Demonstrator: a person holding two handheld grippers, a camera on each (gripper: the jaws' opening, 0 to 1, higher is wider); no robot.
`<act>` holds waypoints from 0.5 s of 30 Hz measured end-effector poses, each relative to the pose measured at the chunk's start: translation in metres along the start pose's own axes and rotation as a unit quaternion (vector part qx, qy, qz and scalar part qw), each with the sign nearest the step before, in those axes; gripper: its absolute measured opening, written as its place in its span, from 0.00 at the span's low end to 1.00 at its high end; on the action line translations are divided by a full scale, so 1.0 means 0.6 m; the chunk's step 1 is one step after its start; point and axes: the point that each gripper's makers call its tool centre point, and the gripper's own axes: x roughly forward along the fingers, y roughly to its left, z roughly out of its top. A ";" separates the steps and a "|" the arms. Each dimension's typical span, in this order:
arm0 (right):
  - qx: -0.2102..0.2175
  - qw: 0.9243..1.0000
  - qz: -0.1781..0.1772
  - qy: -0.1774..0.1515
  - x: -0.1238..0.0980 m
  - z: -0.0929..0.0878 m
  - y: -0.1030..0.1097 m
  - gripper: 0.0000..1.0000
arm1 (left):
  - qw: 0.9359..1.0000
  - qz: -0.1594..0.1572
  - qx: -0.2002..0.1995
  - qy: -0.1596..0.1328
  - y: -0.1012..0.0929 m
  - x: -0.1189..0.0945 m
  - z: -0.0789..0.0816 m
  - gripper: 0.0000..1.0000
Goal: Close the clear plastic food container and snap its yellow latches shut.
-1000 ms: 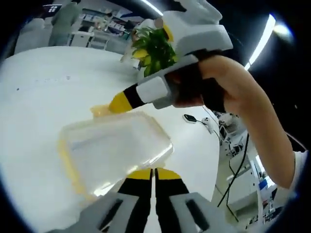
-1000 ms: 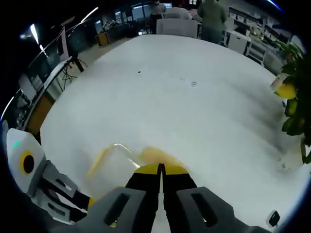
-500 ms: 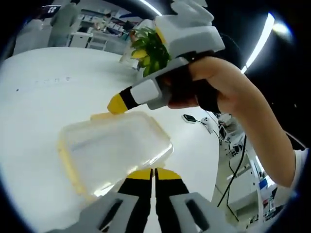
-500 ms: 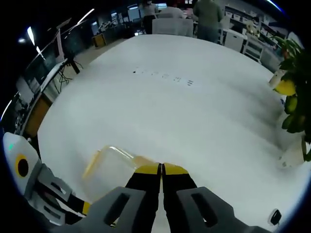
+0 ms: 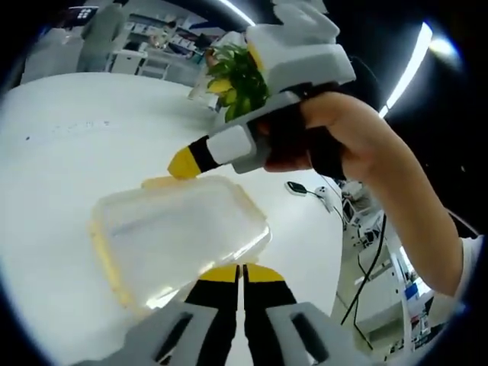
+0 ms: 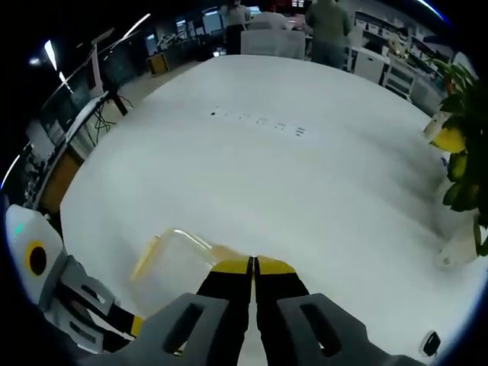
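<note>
A clear plastic food container (image 5: 179, 232) with its lid on and yellow latches along its edges lies on the white table (image 5: 61, 152). My left gripper (image 5: 242, 271) is shut, its yellow tips at the container's near edge. The right gripper (image 5: 183, 164), held by a hand, hovers just above the far yellow latch (image 5: 158, 183). In the right gripper view the container (image 6: 174, 263) sits just beyond and left of my shut right gripper (image 6: 252, 264), and the left gripper's body (image 6: 53, 293) shows at lower left.
A green and yellow potted plant (image 5: 236, 76) stands at the table's far edge, also seen as the plant (image 6: 461, 152) at right. A small dark object (image 5: 299, 185) lies near the table's rim. People stand by shelving (image 6: 328, 27) beyond the table.
The right gripper lifted off the far yellow latch and drew back a little; its view now shows more of the container. The left gripper has stayed put.
</note>
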 end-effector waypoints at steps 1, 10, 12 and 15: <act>-0.001 1.000 0.000 0.000 -0.001 0.001 0.000 0.00 | 1.000 -0.001 0.012 0.002 0.000 0.000 0.001 0.00; -0.052 0.998 0.021 -0.004 -0.015 0.011 0.006 0.00 | 0.997 0.011 0.071 -0.014 0.008 -0.006 0.031 0.02; -0.073 0.997 0.026 0.003 -0.016 0.009 0.009 0.00 | 0.995 0.012 0.102 -0.018 0.009 -0.008 0.040 0.02; -0.111 0.993 0.033 0.013 -0.020 0.007 0.010 0.01 | 0.993 0.010 0.119 -0.014 0.009 -0.008 0.046 0.05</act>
